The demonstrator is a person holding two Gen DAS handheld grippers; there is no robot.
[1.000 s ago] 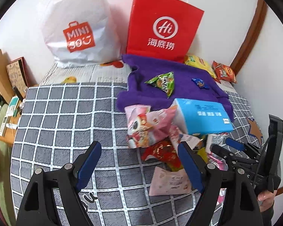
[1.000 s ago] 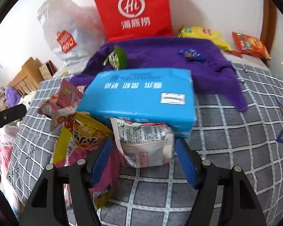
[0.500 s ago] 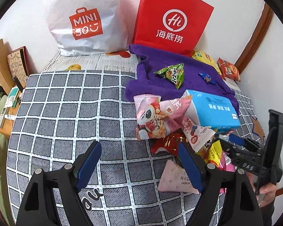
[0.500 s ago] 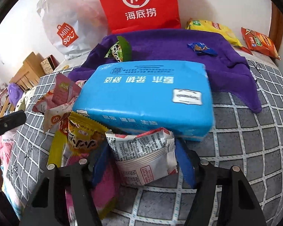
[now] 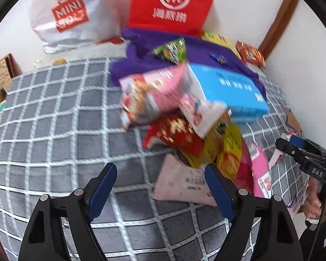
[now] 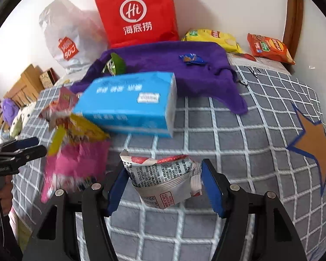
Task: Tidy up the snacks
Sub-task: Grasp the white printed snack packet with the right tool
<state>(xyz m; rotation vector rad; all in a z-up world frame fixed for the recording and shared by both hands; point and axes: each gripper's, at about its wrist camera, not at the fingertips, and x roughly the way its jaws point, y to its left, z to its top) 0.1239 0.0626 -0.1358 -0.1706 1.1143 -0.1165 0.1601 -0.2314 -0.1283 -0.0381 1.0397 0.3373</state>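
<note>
"Hi" on red bag, seemingly "MINISO" on white bag

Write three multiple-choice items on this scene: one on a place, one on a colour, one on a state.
1. The small blue candy lies on: A the purple cloth; B the tissue box; C the star patch.
2. The paper bag with the "Hi" logo is: A green; B black; C red.
3. The right tool is: A open and empty; B gripping the silver packet; C gripping the tissue box.
Key: 1 A, the candy rests on the purple fabric; 2 C, the bag is plainly red; 3 B, both blue pads press the packet's sides.
</note>
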